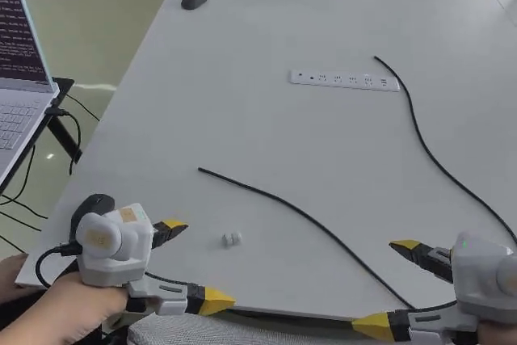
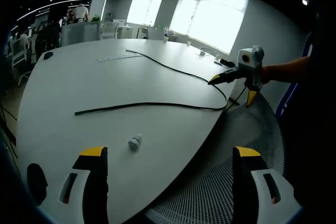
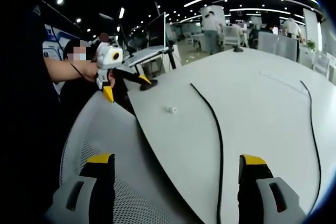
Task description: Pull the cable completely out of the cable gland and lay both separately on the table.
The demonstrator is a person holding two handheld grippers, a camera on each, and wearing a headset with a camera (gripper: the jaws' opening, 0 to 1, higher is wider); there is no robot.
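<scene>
Evenly lit, the pale grey worktop [image 1: 266, 30] carries a black cable [image 1: 299, 214] lying slack across its near part, with the small white cable gland [image 1: 232, 239] near it — apart, not touching. Farther back sit a power strip [image 1: 345, 80] and a mouse [image 1: 194, 0]. Left tongs [image 1: 202, 264] and right tongs [image 1: 378, 284] hover at the near edge, both spread wide, holding nothing — big windows [image 2: 210, 14] brighten the open office.

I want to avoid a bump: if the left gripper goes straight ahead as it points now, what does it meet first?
Probably the small white cable gland, just ahead of the left gripper; the black cable lies beyond it. Depth is unclear.
</scene>
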